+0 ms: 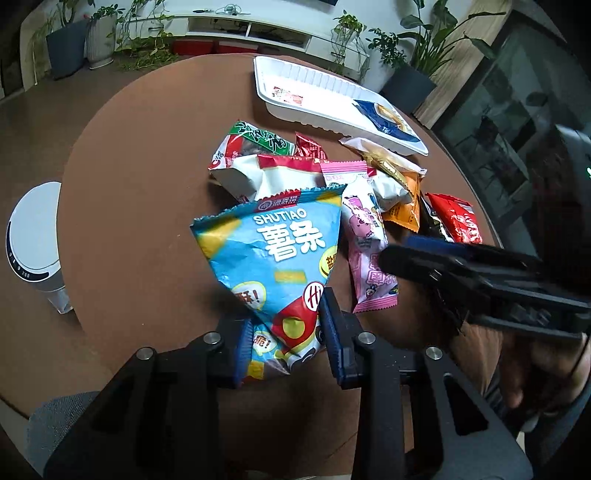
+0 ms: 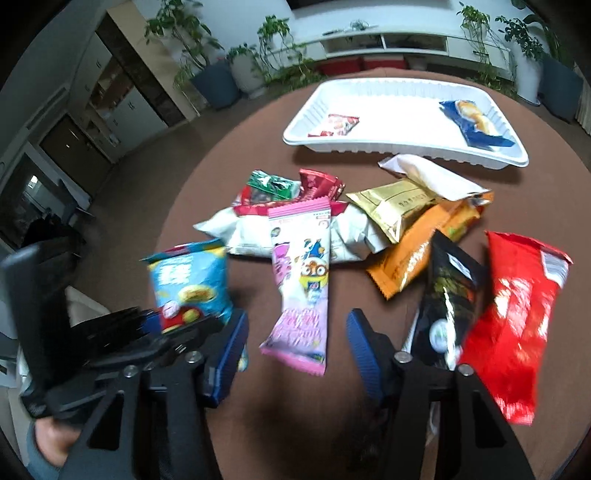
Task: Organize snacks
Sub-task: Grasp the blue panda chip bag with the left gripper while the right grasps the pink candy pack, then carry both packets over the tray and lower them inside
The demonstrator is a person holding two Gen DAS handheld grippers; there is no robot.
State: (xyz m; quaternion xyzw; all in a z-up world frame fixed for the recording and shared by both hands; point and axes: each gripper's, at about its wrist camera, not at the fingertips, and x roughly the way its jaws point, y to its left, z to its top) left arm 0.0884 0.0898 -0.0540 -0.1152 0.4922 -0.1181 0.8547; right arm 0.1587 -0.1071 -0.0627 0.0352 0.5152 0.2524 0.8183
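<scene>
A round brown worktop (image 1: 147, 229) is spreading out beyond the jaws. Potted plants (image 1: 417, 55) and a low white shelf unit (image 1: 258, 26) are standing far ahead of the jaws. A white cylindrical appliance (image 1: 35, 243) is sitting on the floor, left of the jaws.

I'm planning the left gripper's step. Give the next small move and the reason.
Probably lift the blue chip bag and carry it to the white tray: the left gripper is pinching its bottom corner, and the tray has bare floor between its two snacks.
</scene>
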